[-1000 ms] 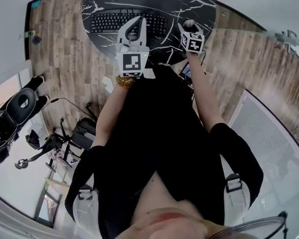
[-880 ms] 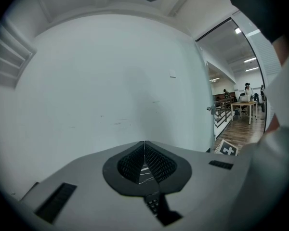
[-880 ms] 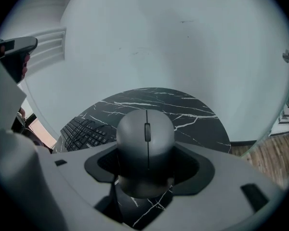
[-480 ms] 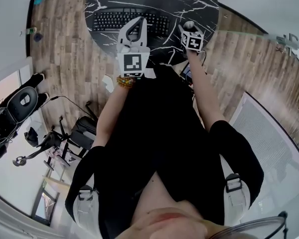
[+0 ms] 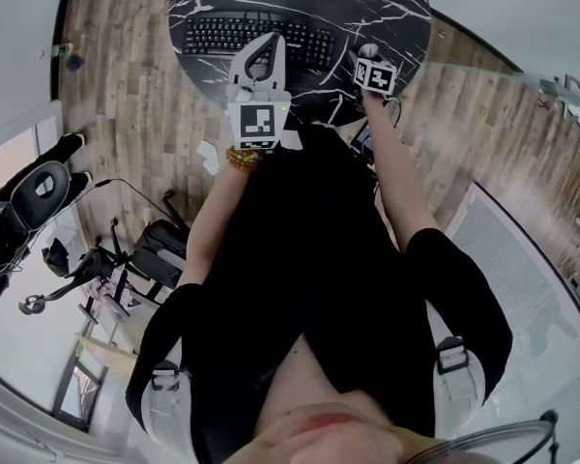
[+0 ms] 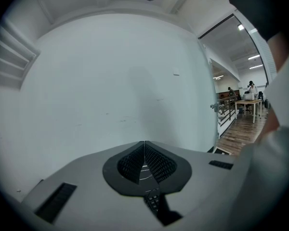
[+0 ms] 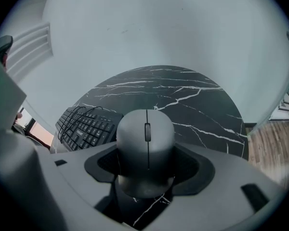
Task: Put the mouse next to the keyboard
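in the left gripper view, your left gripper (image 6: 144,147) has its jaws pressed together with nothing between them, and it faces a plain white wall (image 6: 111,81).

in the right gripper view, your right gripper (image 7: 146,163) pinches a grey mouse (image 7: 145,143) by its sides, scroll wheel up. beyond it lies the black marble table (image 7: 197,100), with the black keyboard (image 7: 86,126) on it to the far left of the mouse.

in the head view, the left gripper is over the keyboard's near edge. the right gripper holds the mouse just to the right of the keyboard, near the table's right rim. whether the mouse touches the tabletop cannot be told.
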Motion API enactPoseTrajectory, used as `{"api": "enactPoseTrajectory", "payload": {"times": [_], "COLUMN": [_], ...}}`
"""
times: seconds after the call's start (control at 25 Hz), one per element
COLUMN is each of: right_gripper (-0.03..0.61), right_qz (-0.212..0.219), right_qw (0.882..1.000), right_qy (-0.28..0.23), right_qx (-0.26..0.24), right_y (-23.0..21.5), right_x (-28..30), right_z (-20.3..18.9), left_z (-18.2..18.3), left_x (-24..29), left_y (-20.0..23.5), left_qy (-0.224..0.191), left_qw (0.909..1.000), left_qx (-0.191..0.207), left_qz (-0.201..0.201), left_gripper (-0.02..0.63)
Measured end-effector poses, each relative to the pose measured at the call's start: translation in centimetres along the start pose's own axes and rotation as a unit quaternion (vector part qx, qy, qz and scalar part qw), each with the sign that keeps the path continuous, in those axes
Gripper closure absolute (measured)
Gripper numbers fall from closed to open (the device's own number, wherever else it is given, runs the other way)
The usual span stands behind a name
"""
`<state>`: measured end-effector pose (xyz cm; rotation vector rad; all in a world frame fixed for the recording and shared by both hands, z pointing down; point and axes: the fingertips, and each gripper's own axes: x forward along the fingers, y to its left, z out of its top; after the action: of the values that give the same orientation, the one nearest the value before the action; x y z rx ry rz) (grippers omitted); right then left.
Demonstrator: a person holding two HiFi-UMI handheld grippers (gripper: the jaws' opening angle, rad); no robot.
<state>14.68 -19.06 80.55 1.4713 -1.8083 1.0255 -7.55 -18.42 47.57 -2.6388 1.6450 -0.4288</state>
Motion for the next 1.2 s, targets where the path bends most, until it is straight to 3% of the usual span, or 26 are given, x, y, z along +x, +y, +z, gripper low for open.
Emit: {"api": "enactPoseTrajectory", "payload": {"times": [0.68, 0.92, 1.2], "right_gripper": [0.302, 0.302, 0.303], "right_qz": [-0.030, -0.067, -0.070], "right_qw": [0.997, 0.993, 0.990], "right_qy": [0.065, 0.100, 0.121], "right_qx": [-0.011, 0.004, 0.017], "right_y": [-0.4, -0.9, -0.6], "right_x": [1.5, 1.6, 2.3], "right_z": [-1.1, -1.3, -1.2], "left_z": [-0.9, -0.8, -1.5], "left_x": [0.1, 0.3, 0.3], "left_y": [0.8, 1.3, 1.4], "left_qy": [0.005, 0.003, 0.008], "left_qw": [0.9999, 0.9999, 0.9996], "left_qx": [-0.013, -0.016, -0.026], "left_qz": [-0.001, 0.000, -0.004], "left_gripper": [0.598, 0.598, 0.598]}}
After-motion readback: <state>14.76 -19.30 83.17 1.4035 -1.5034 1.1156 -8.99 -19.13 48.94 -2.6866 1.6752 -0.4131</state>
